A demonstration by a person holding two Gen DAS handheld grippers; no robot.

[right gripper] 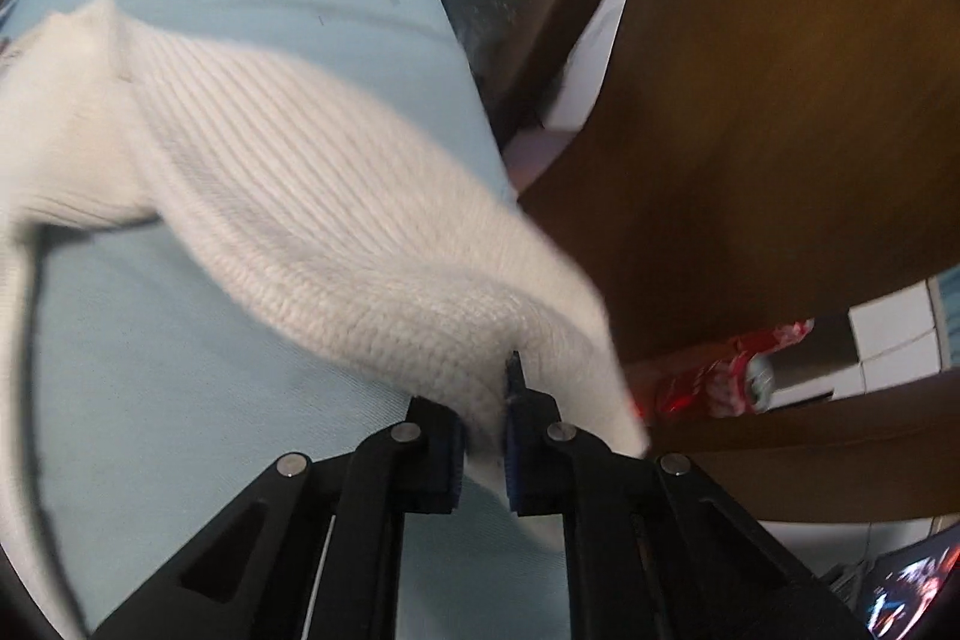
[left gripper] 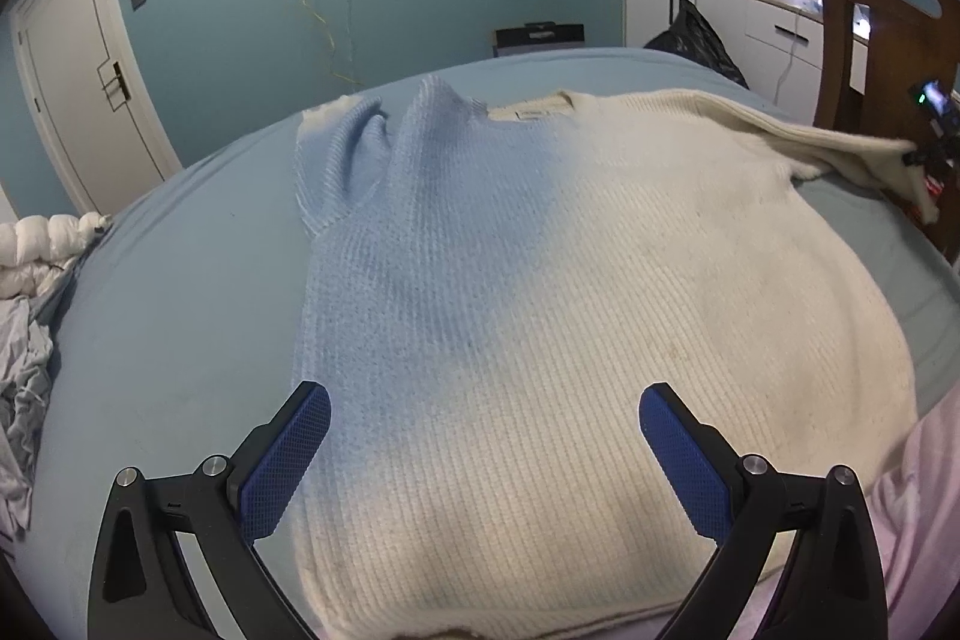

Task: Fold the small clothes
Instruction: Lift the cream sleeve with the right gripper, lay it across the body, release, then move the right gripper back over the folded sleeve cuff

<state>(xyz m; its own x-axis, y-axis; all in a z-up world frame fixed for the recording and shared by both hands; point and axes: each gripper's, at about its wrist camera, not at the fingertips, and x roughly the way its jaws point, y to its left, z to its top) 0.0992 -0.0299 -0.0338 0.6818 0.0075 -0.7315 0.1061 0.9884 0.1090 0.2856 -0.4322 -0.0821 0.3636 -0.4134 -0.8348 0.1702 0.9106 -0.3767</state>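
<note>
A ribbed knit sweater (left gripper: 540,316), blue on its left and cream on its right, lies flat on the light blue bed (left gripper: 180,316). Its left sleeve (left gripper: 342,160) is folded over the body. My left gripper (left gripper: 485,436) is open and empty, hovering over the sweater's lower hem. My right gripper (right gripper: 483,436) is shut on the end of the cream right sleeve (right gripper: 336,232) and holds it lifted off the bed at the right edge. It also shows in the left wrist view (left gripper: 927,154), with the sleeve (left gripper: 840,139) stretched out to it.
A brown wooden chair (left gripper: 882,40) stands close at the bed's right edge, large in the right wrist view (right gripper: 780,130). A black bag (left gripper: 696,34) and white cabinets (left gripper: 750,22) lie beyond. Crumpled bedding (left gripper: 30,292) is at the left. A red packet (right gripper: 720,376) lies under the chair.
</note>
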